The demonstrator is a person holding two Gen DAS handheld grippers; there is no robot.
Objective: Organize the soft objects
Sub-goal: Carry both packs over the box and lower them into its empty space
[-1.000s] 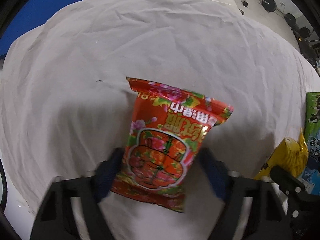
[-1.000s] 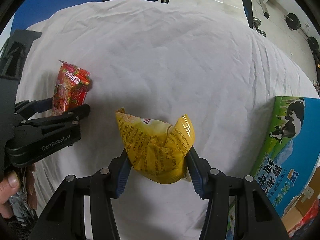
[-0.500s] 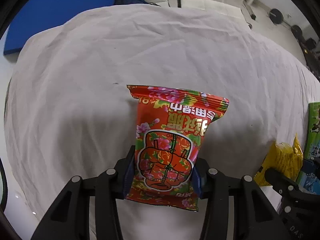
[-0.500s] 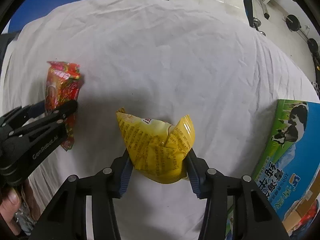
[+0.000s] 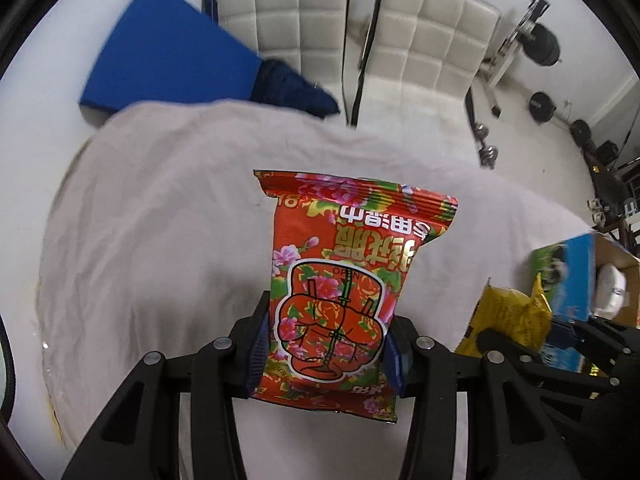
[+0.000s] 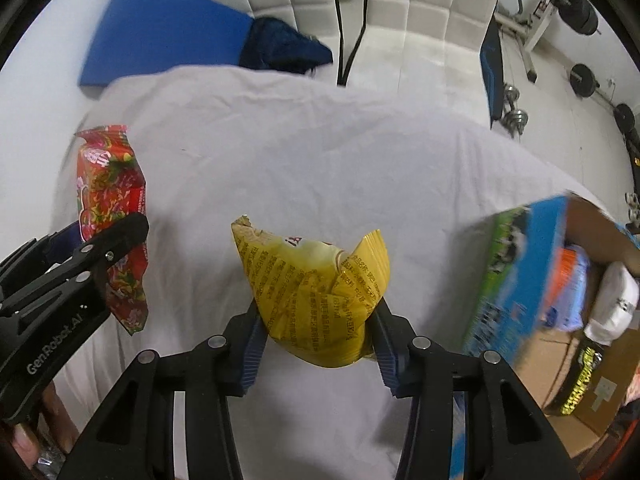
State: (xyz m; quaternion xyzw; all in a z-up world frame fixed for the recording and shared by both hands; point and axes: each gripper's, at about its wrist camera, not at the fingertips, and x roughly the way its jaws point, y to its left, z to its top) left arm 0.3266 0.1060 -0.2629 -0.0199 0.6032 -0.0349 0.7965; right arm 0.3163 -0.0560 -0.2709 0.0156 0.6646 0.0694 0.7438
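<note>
My left gripper (image 5: pixel 325 350) is shut on a red flowered snack bag (image 5: pixel 344 272) and holds it up above the white sheet (image 5: pixel 168 216). The same bag (image 6: pixel 110 208) shows at the left of the right wrist view, with the left gripper (image 6: pixel 86 258) around it. My right gripper (image 6: pixel 318 346) is shut on a crumpled yellow snack bag (image 6: pixel 316 284), also lifted off the sheet. That yellow bag (image 5: pixel 508 320) shows at the right of the left wrist view.
An open cardboard box (image 6: pixel 532 276) with a blue and green cow print stands at the right edge and holds several packets and a white soft item (image 6: pixel 616 300). White padded chairs (image 6: pixel 400 4), a blue mat (image 6: pixel 168 28) and dumbbells (image 6: pixel 514 114) lie beyond the bed.
Both grippers have lifted and tilted up with their bags, so the room behind the bed now shows. The box at the right is closer and its inside is visible.
</note>
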